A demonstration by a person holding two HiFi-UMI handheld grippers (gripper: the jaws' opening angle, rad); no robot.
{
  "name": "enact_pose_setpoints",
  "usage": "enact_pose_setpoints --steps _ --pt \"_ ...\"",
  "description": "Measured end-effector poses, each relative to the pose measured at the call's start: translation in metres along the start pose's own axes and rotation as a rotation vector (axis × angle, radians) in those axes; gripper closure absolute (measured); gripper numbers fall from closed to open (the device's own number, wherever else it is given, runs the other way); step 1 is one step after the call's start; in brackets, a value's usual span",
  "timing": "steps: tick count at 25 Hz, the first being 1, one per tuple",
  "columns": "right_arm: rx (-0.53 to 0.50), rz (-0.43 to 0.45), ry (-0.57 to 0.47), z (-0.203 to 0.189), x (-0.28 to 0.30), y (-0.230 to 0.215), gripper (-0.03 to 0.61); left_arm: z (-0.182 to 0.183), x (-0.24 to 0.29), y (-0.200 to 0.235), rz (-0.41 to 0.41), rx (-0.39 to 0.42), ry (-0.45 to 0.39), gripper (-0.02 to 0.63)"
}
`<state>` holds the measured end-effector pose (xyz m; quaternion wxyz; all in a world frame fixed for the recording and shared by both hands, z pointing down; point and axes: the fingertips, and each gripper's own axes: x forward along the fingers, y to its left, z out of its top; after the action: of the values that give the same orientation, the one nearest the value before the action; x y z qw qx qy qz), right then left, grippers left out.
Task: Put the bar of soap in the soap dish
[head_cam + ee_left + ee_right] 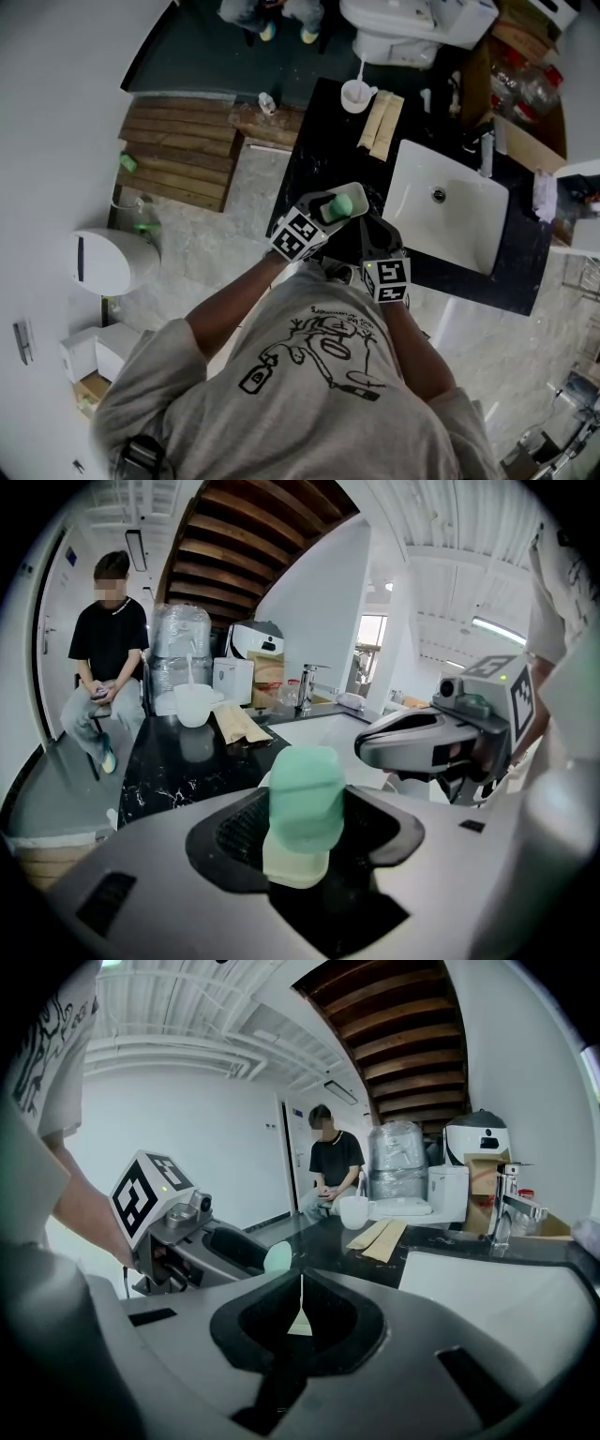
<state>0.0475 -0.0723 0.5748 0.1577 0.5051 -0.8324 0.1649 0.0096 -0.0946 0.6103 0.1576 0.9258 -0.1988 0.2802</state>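
A mint-green bar of soap (305, 794) stands upright between the jaws of my left gripper (300, 817), which is shut on it. Its lower end looks pale cream. In the head view the soap (341, 204) is held over the black countertop (314, 150), just left of the white sink (450, 220). My right gripper (300, 1288) is shut with nothing in it and sits close beside the left one; it shows as a dark head (377, 232) in the head view. From the right gripper view the soap (277, 1257) peeks out of the left gripper. I cannot make out a soap dish.
A white cup (356, 94) and two brown paper packets (380, 122) lie at the counter's far end. A faucet (486, 155) stands behind the sink. A person (108, 677) sits beyond the counter. Wooden steps (183, 155) and a white bin (108, 261) are on the left.
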Motion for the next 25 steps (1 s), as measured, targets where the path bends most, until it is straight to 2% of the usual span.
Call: enact_pose_setpoints --steps 14,25 --pt "0.006 0.006 0.009 -0.004 0.002 0.001 0.555 0.0 0.014 0.005 -0.011 0.027 0.113 0.368" --pt "0.011 0.009 0.008 -0.004 0.001 0.002 0.555 0.0 0.022 0.005 -0.019 0.096 0.219 0.368"
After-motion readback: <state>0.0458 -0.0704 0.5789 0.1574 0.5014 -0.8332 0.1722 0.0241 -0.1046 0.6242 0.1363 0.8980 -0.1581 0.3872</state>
